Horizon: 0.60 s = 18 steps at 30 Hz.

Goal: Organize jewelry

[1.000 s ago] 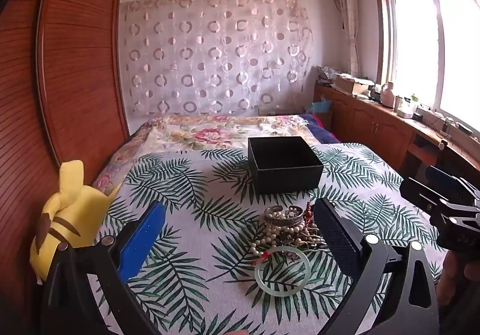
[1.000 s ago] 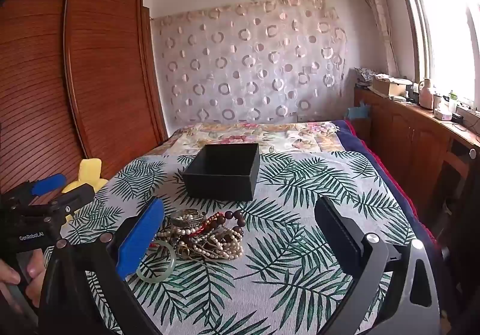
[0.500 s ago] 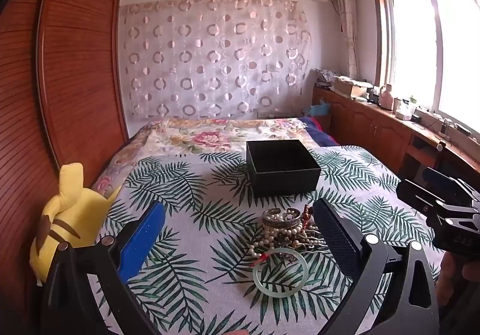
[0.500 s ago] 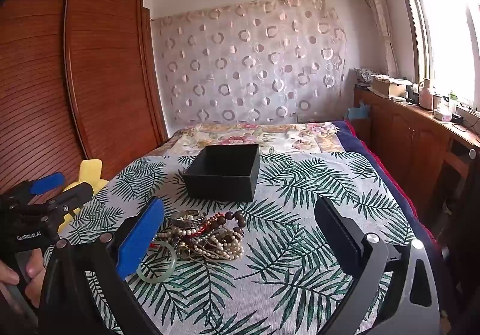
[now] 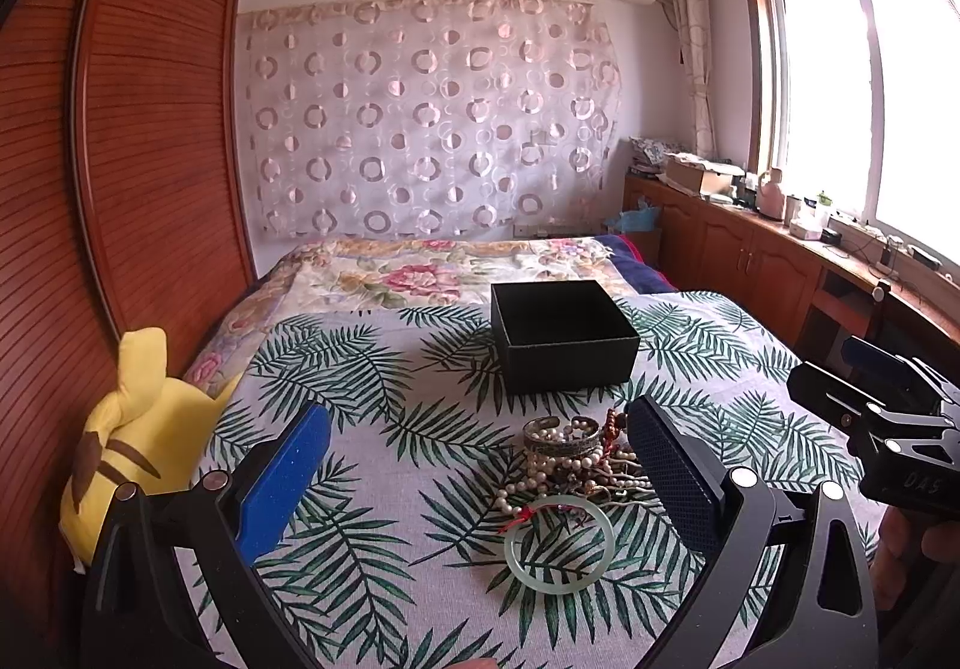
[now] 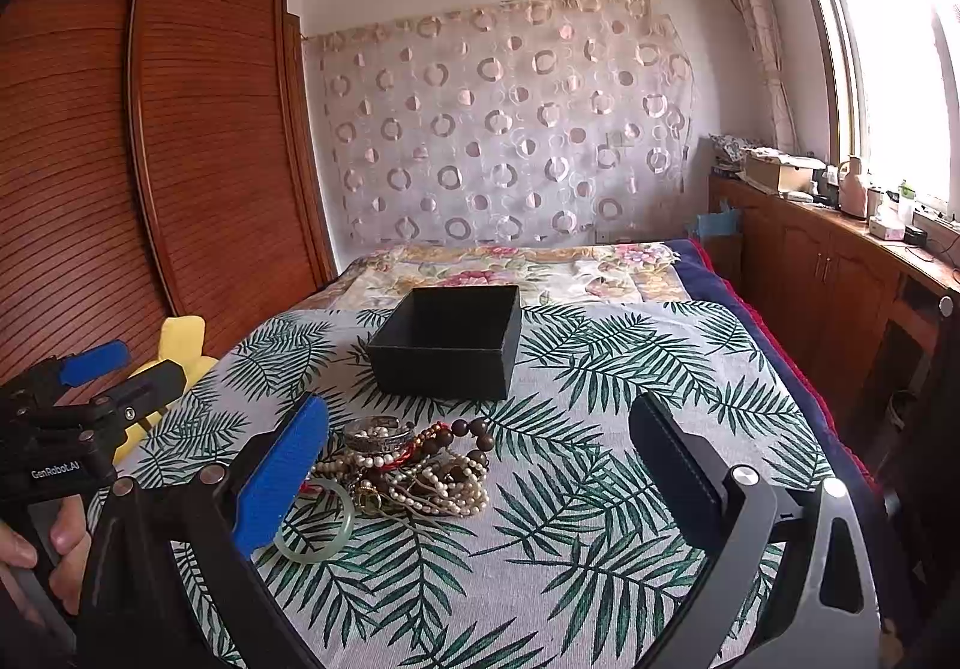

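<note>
The bed with its palm-leaf cover carries everything. On its far middle sits the empty black box, nearer in the left wrist view than a second ago. Just near of it lies the jewelry pile, the green bangle nearest. The left hand-held gripper has crept forward, jaws wide apart, empty; the right hand-held gripper hovers spread and empty too. Nothing is boxed yet; a first pick looks imminent.

Glossy bangle, matt box, woven cloth.
</note>
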{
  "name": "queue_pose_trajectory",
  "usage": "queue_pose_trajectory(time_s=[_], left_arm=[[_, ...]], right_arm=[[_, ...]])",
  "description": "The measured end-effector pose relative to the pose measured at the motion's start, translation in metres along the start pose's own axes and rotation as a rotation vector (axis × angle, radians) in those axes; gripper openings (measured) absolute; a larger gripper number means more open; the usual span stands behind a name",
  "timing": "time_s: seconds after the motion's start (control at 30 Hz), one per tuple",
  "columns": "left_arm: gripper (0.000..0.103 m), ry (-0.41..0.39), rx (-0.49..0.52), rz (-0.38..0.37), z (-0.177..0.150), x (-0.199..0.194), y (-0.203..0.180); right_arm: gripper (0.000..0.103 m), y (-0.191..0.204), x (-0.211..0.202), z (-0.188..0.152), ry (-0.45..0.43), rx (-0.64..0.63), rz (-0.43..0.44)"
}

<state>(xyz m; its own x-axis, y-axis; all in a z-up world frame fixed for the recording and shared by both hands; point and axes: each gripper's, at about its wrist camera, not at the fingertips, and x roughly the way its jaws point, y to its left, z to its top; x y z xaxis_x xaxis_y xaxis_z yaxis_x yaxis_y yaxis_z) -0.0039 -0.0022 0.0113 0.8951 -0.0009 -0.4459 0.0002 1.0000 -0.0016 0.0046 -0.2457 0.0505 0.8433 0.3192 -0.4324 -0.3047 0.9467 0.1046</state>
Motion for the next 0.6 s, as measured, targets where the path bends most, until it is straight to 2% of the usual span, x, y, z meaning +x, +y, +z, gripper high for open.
queue_pose_trajectory(time_s=[0.6], left_arm=[[0.096,-0.005,0.002,-0.001,0.0026,-0.0044,-0.001]], right_arm=[[0.101,0.0,-0.0006,-0.0002,0.0,0.0,0.0]])
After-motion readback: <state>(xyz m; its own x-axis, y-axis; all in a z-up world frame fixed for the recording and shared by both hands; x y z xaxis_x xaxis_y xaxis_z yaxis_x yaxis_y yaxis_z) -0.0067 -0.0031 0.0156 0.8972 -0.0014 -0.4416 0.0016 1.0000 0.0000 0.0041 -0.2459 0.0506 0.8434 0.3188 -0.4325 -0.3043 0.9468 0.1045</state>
